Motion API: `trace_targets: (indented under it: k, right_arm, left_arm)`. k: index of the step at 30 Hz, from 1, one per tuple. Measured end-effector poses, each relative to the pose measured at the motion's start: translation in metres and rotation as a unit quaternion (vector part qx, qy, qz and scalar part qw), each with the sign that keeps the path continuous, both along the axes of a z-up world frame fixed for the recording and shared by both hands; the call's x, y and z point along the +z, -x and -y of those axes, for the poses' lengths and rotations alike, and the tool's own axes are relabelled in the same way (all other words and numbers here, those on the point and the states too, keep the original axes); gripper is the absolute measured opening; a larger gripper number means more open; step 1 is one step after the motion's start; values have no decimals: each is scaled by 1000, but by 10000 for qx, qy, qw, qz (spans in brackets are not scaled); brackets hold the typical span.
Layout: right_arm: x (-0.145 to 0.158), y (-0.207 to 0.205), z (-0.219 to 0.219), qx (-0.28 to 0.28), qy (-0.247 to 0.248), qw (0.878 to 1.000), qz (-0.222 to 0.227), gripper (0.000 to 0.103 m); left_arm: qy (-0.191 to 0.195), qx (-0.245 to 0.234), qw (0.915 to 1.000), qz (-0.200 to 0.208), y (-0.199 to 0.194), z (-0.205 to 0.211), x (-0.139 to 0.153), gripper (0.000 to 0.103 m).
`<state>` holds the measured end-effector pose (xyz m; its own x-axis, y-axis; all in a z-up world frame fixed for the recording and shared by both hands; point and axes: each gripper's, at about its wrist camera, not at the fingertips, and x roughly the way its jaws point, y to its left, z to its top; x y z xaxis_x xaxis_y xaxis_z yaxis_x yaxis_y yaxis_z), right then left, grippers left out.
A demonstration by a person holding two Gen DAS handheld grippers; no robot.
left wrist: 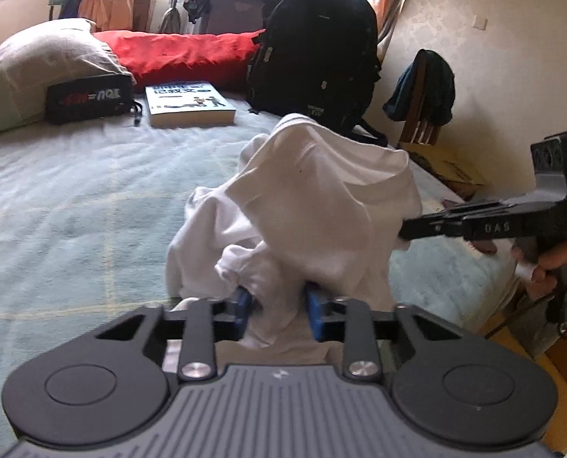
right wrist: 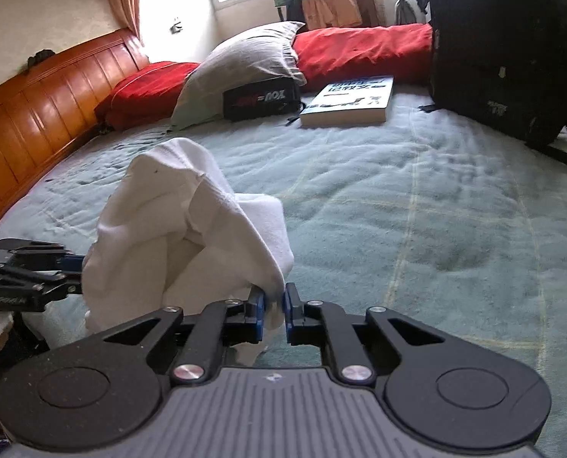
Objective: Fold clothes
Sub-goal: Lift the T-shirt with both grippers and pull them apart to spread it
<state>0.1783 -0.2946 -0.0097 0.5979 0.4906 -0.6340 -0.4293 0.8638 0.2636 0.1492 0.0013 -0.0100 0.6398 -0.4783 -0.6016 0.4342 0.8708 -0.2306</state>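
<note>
Right now, a white garment (left wrist: pixel 314 206) of soft, thin knit is hanging bunched and creased between the two grippers, lifted over the near part of the bed (left wrist: pixel 73 210). The left gripper (left wrist: pixel 277 305) is pinching a gathered wad of it between its blue pads, jaws held partly apart by the thick cloth. The right gripper (right wrist: pixel 275 311) is clamping a thinner hem edge, its pads nearly together. Seen from the left wrist, the right gripper is reaching in from the right, its black fingers buried in the cloth's edge.

The bed is wearing a pale green, nubby cover with faint yellow lines. Far back, a flat rectangular book (left wrist: pixel 189 103) is lying beside a black boxy pouch (left wrist: pixel 88 99), a wrinkled grey pillow (left wrist: pixel 50 61) and a long red cushion (left wrist: pixel 184 53). A bulky black backpack (left wrist: pixel 314 45) is standing at the far right.
</note>
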Motion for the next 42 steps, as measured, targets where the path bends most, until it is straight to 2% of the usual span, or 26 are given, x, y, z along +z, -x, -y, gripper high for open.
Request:
trace_targets:
  k: [1, 2, 4, 9, 12, 15, 16, 17, 21, 25, 29, 34, 38, 41, 42]
  right_arm:
    - [-1, 0, -1, 20, -34, 10000, -25, 18]
    - [-2, -2, -2, 54, -93, 9999, -64, 25]
    - [-4, -5, -3, 93, -217, 9997, -106, 30]
    - [-6, -13, -8, 110, -232, 9996, -127, 33]
    - [-5, -16, -14, 134, -229, 9996, -115, 39]
    - [-3, -14, -20, 174, -175, 9997, -45, 53]
    - [-2, -11, -20, 169, -133, 9998, -6, 61]
    - [-1, -9, -21, 162, -91, 9998, 33, 64]
    - [2, 0, -16, 110, 10, 9999, 127, 65]
    - [0, 6, -8, 60, -2, 9999, 139, 65]
    - [-5, 8, -7, 29, -54, 10000, 69, 65]
    - [-5, 15, -9, 42, -73, 9999, 96, 65]
    - [-3, 21, -8, 57, -78, 9999, 123, 65]
    - [-4, 24, -10, 195, -68, 9997, 145, 66]
    - [-5, 25, -10, 255, -64, 9995, 153, 66]
  left_arm:
    - [-19, 21, 10000, 22, -1, 0, 0, 13]
    - [-38, 42, 10000, 43, -2, -1, 0, 13]
    - [-20, 94, 9999, 88, -4, -7, 3, 10]
    - [-227, 518, 9982, 211, -18, -29, 12, 10]
    - [-366, 762, 9962, 205, -32, -41, 14, 10]
    - [-405, 846, 9955, 130, -36, -49, 16, 14]
    - [-392, 840, 9956, 136, -34, -50, 17, 16]
    - [-413, 835, 9955, 166, -31, -51, 18, 18]
    - [-437, 873, 9947, 325, -6, -55, 27, 30]
    - [-196, 526, 9978, 360, 15, -52, 32, 41]
    - [-45, 215, 9995, 246, 19, -39, 25, 42]
    - [52, 145, 9998, 106, -5, -24, 11, 42]
    - [529, 191, 9982, -192, -21, -24, 5, 43]
    - [777, -496, 9956, -160, -10, -19, 4, 43]
    - [751, -695, 9947, -104, -6, -17, 3, 46]
